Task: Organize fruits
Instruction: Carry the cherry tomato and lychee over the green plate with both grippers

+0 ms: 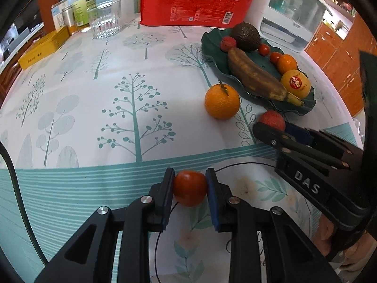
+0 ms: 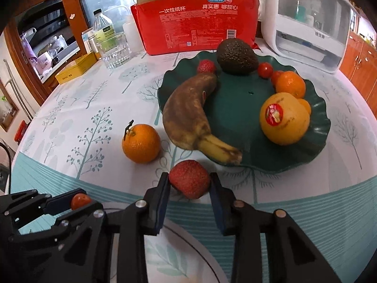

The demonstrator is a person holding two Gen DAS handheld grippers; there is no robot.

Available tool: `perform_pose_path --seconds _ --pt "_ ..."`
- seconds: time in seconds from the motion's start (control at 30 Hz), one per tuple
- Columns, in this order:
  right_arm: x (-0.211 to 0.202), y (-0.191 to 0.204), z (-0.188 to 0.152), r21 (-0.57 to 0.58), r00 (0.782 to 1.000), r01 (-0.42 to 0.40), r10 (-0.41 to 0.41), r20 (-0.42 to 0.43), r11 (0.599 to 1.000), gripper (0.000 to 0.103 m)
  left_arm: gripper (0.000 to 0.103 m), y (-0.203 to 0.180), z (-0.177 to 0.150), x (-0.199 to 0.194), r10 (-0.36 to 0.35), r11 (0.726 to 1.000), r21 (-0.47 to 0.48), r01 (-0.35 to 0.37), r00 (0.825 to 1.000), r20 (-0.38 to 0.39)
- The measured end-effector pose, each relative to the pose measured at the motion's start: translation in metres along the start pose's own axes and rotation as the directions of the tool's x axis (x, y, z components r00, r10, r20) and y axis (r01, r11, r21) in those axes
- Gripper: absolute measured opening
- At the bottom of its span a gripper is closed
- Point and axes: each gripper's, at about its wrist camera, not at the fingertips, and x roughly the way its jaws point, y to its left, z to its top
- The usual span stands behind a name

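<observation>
Smooth cherry tomato point(image 1: 190, 188) sits pinched in my left tongs point(image 1: 190, 189) near the tabletop's point(image 1: 94, 118) edge; my right tongs point(image 2: 189, 185) clamp a bumpy lychee point(image 2: 189, 179) beside the scalloped green plate point(image 2: 315, 141).

"DAS" on right tongs point(image 1: 271, 127); "一次性纸杯" on red pack point(image 2: 195, 21)

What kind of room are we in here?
Probably a home kitchen or dining area: a table under a tree-print tablecloth, wooden cabinets behind, a white countertop appliance, plus a drinking glass and a red pack of paper cups.
</observation>
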Motion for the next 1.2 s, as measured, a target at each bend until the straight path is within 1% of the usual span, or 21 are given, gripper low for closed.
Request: perform_pose_path --seconds 0.17,0.3,0.43,0.6,0.77,0.9,0.97,1.1,1.2 --pt "-0.014 -0.002 -0.007 -0.01 1.0 -0.019 0.019 0.001 1.0 0.033 0.025 0.001 -0.003 -0.003 -0.003 0.999 -0.034 0.003 1.0 -0.02" --pt "-0.028 -0.007 -0.013 -0.019 1.0 -0.019 0.02 0.011 1.0 0.033 0.025 -0.009 -0.001 -0.012 -0.017 0.999 -0.034 0.016 1.0 -0.014" --pt "-0.047 -0.017 -0.012 -0.023 1.0 -0.016 0.016 0.024 1.0 0.033 0.025 -0.027 0.01 -0.027 -0.028 1.0 -0.015 0.028 1.0 0.01" --pt "-0.076 -0.032 0.004 -0.032 0.998 0.002 0.0 0.066 0.999 0.033 0.025 -0.053 0.039 -0.052 -0.035 0.999 0.031 0.034 0.998 0.052" --pt "-0.114 -0.051 0.037 -0.04 0.992 0.022 -0.017 0.125 0.999 0.033 0.025 -0.08 0.081 -0.086 -0.027 0.997 0.075 0.019 0.993 0.113" --pt "-0.145 -0.062 0.075 -0.064 0.983 0.049 -0.037 0.177 0.997 0.033 0.025 -0.093 0.118 -0.109 -0.02 0.995 0.096 0.006 0.99 0.143" --pt "-0.155 -0.066 0.092 -0.067 0.98 0.053 -0.04 0.193 0.996 0.033 0.025 -0.101 0.138 -0.12 -0.016 0.995 0.102 0.0 0.987 0.158" --pt "-0.174 -0.076 0.135 -0.058 0.974 0.052 -0.038 0.225 0.997 0.033 0.025 -0.113 0.173 -0.137 -0.012 0.993 0.117 -0.01 0.983 0.183" --pt "-0.18 -0.081 0.159 -0.045 0.967 0.06 -0.047 0.249 0.997 0.034 0.025 -0.121 0.198 -0.146 -0.005 0.992 0.126 -0.022 0.978 0.211"
